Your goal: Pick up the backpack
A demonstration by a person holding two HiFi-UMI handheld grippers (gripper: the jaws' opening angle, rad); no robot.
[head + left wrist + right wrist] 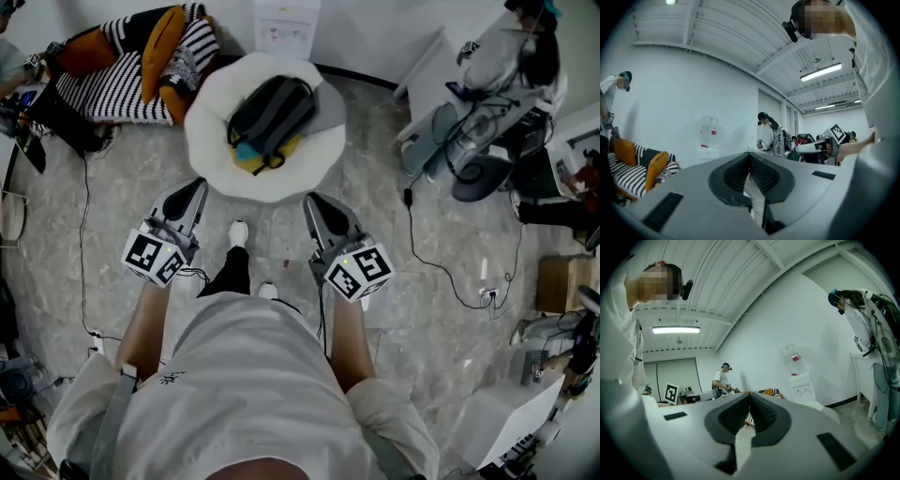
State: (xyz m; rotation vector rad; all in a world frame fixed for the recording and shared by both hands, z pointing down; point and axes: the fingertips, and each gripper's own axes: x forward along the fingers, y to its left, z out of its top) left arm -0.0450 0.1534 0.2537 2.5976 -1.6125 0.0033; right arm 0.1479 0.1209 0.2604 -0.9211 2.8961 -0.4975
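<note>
Since both grippers are shut tight with nothing in them, I'd say job one is opening the jaws before going anywhere near the bag.

Head view: the backpack (272, 117) lies on a round white seat (211, 155) at 12 o'clock. The left gripper (195, 187) sits at the seat's 7 o'clock and the right gripper (316, 202) at its 5 o'clock, both just short of the rim. I'd go for a strap on the near side, since I can't make out a top handle from here. The bag looks soft, so expect sag and pinch deep. Around it there's a striped sofa (112, 84) with orange cushions (161, 52) at 11 o'clock, a water dispenser (286, 23) right behind the seat, a cluttered counter (441, 56) at 2 o'clock and a floor cable (431, 267) at 3 o'clock. Nothing sits between the grippers and the bag.

Left gripper view: the left gripper (750, 161) has its pads together, with sofa and dispenser beyond. The backpack isn't visible.

Right gripper view: the right gripper (750, 401) is closed the same way. A person (874, 333) stands at 3 o'clock, well off to the side. No backpack here either.
</note>
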